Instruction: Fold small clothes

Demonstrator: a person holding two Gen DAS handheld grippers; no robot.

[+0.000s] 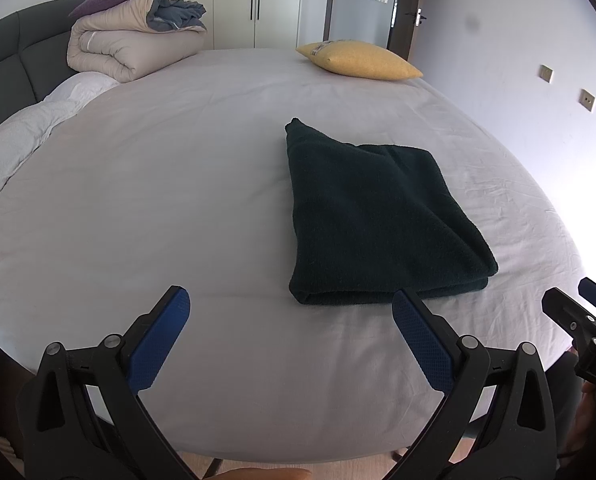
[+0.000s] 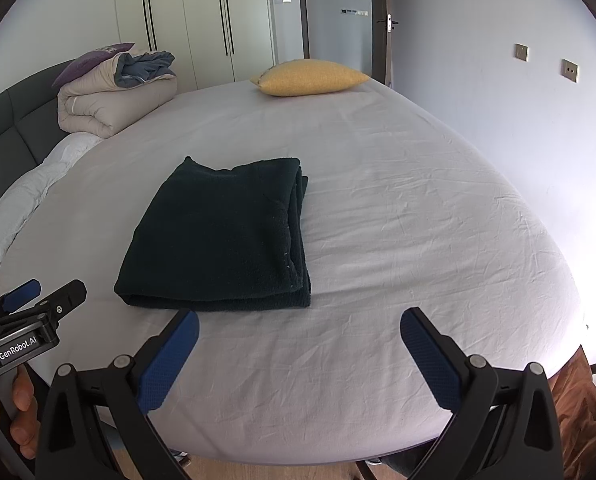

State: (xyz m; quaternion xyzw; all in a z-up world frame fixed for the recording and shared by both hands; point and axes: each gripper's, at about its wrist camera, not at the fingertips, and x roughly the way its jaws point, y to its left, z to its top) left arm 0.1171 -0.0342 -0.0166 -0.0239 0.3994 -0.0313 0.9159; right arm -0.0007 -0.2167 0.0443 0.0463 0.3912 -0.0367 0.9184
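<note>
Right wrist: folded dark garment (image 2: 218,236) lies beyond wide-spread right gripper (image 2: 300,330)

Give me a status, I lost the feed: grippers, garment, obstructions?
Left gripper open, empty. Right gripper open, empty. Dark garment folded flat on the bed sheet, untouched. Nothing between grippers and garment.

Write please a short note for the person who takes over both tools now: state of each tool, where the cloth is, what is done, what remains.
Left tool: open, empty, above the near bed edge.
Right tool: open, empty, beside it.
Dark green folded fleece garment: flat on the pale grey bed sheet, just ahead of both tools, touched by neither.
Done: it looks folded into a layered rectangle.
Left: perhaps tidy the uneven far corner; no other garment to fold is visible.
</note>
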